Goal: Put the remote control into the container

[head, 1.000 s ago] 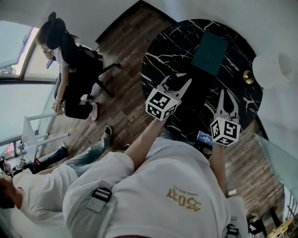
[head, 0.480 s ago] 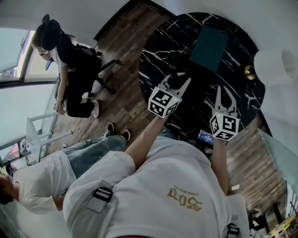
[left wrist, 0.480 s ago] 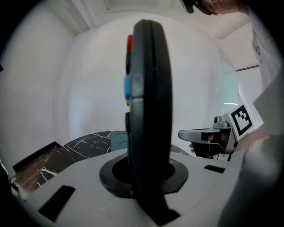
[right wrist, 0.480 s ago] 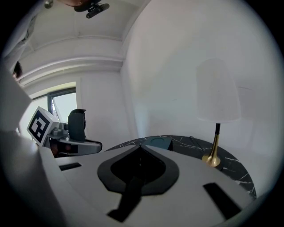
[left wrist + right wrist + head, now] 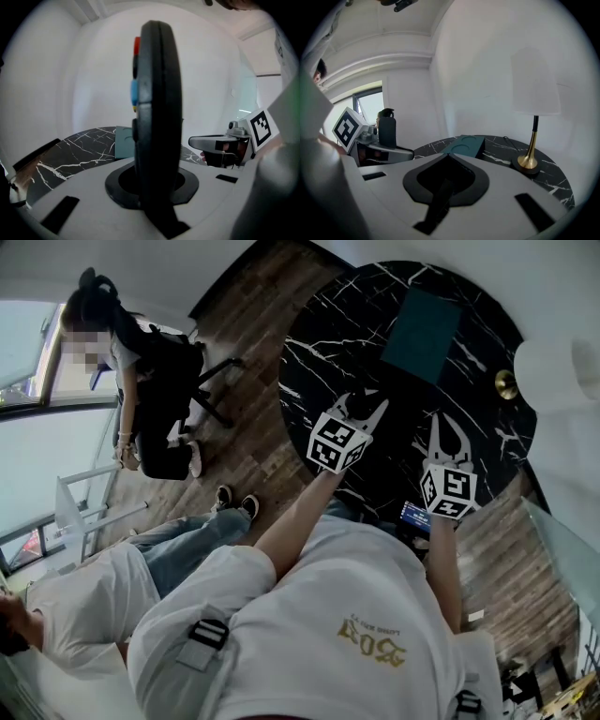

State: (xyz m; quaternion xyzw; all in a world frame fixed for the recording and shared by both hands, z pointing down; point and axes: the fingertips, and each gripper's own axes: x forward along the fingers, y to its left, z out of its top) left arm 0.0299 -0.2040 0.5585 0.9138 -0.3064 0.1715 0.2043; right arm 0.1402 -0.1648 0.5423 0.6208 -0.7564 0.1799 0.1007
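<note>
A black remote control (image 5: 157,117) stands upright, edge-on, between the jaws of my left gripper (image 5: 357,410), which is shut on it; red and blue buttons show on its side. In the head view the remote (image 5: 358,403) pokes up between the two fingers, above the near part of the black marble table (image 5: 319,343). The teal container (image 5: 420,337) lies farther back on the table, also seen as the container (image 5: 464,144). My right gripper (image 5: 446,156) hangs shut and empty, to the right of the left one (image 5: 448,430).
A lamp with a brass base (image 5: 506,383) and a white shade (image 5: 555,371) stands at the table's right edge. A small lit screen (image 5: 413,515) lies at the near edge. People sit on the wooden floor side at left, near a chair (image 5: 202,381).
Both grippers have edged slightly forward over the table, the remote still held. The seated person's legs at lower left have shifted.
</note>
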